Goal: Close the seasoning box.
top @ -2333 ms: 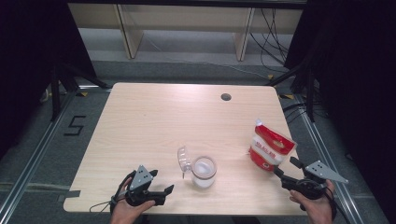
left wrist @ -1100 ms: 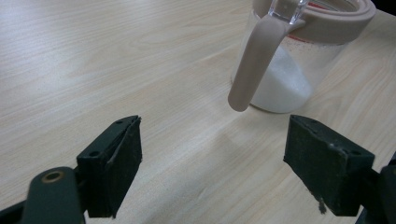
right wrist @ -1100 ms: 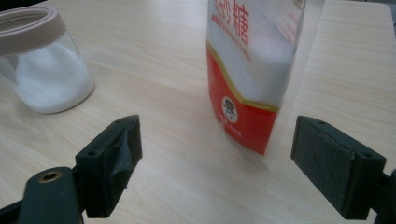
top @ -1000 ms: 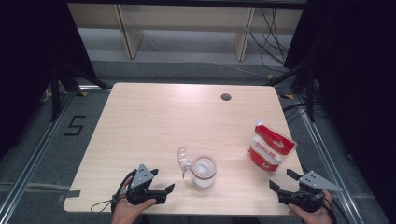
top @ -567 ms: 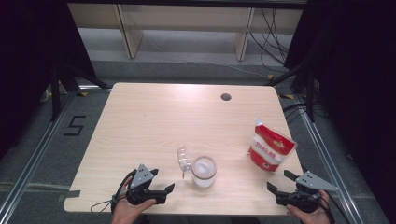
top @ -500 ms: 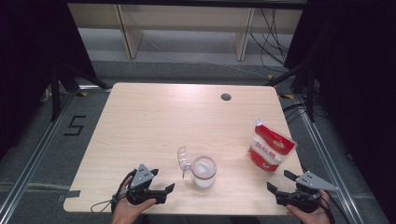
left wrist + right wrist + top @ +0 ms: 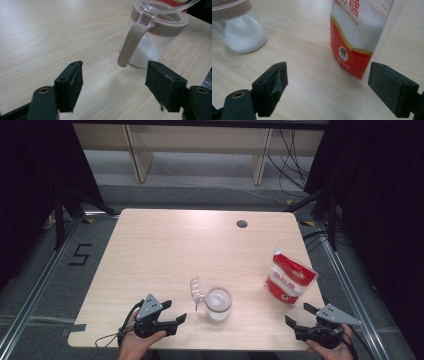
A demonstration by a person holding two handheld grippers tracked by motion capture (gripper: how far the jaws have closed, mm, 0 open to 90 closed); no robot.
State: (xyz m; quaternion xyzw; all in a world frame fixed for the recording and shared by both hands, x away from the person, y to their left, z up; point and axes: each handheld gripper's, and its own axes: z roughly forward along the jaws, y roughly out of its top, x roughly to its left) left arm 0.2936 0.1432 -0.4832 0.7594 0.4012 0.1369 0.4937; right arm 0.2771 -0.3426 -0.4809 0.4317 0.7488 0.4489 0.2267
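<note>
A clear jar [image 7: 218,303] with a tan rim holds white powder and stands near the table's front middle, its hinged lid [image 7: 196,292] flipped open to the left. In the left gripper view the jar [image 7: 152,37] and its tan latch [image 7: 130,45] sit just beyond the jaws. A red and white bag of sugar [image 7: 289,276] stands upright at the right; the bag [image 7: 359,32] and the jar [image 7: 239,30] both show in the right gripper view. My left gripper [image 7: 174,317] is open, left of the jar. My right gripper [image 7: 301,315] is open, in front of the bag.
The light wooden table [image 7: 165,250] has a round cable hole [image 7: 242,224] near its far edge. Metal rails run along the floor on both sides. A shelf frame stands beyond the table.
My right gripper has drawn back toward the table's front right corner, away from the sugar bag. The left gripper, jar and bag have stayed in place.
</note>
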